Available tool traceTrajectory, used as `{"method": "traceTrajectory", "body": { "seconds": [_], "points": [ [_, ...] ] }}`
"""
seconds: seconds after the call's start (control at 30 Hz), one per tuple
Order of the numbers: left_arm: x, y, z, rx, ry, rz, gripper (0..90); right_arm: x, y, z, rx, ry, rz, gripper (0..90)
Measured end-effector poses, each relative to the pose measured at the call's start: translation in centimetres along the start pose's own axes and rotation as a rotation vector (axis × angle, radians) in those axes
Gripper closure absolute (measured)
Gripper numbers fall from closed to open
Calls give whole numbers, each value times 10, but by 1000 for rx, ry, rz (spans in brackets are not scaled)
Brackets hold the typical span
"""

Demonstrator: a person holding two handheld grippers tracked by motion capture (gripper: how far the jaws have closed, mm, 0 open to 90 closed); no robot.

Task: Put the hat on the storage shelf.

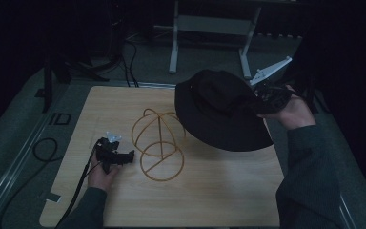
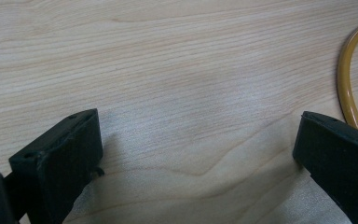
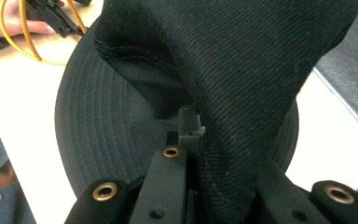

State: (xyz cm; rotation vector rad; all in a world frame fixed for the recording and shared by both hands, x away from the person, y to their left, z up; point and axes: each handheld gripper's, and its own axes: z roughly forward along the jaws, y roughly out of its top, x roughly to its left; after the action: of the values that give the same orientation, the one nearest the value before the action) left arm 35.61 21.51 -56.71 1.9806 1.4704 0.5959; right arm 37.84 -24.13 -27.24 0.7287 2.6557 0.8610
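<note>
Bucket hat (image 1: pixel 221 112) is hanging at centre right of the high view, pinched by the right gripper (image 1: pixel 262 100); the wire hat stand (image 1: pixel 158 145) is sitting lower left of it, the left gripper (image 1: pixel 124 156) just beside its base ring.

Left gripper view: jaws are standing released over bare tabletop (image 2: pixel 168 70); the ring is curving at the right edge.

Right gripper view: jaws are clamping a fold of the hat's crown; the stand is lying at upper left.

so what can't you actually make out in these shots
- High view: the right claw tips, buried in the black hat.
- Right gripper view: the hat's crown top, cut off by the upper edge.
- Left gripper view: most of the yellow wire stand, cut by the right edge.
- High view: whether the left claw touches the stand; too dim and small.
</note>
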Motion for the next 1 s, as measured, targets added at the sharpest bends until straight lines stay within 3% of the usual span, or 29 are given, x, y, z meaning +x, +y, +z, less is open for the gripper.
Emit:
{"method": "traceTrajectory", "body": {
  "seconds": [1.0],
  "points": [
    [0, 0, 0, 5, -4, 9, 15, 1, 14, -9, -53, 53, -38, 875]
  ]
}}
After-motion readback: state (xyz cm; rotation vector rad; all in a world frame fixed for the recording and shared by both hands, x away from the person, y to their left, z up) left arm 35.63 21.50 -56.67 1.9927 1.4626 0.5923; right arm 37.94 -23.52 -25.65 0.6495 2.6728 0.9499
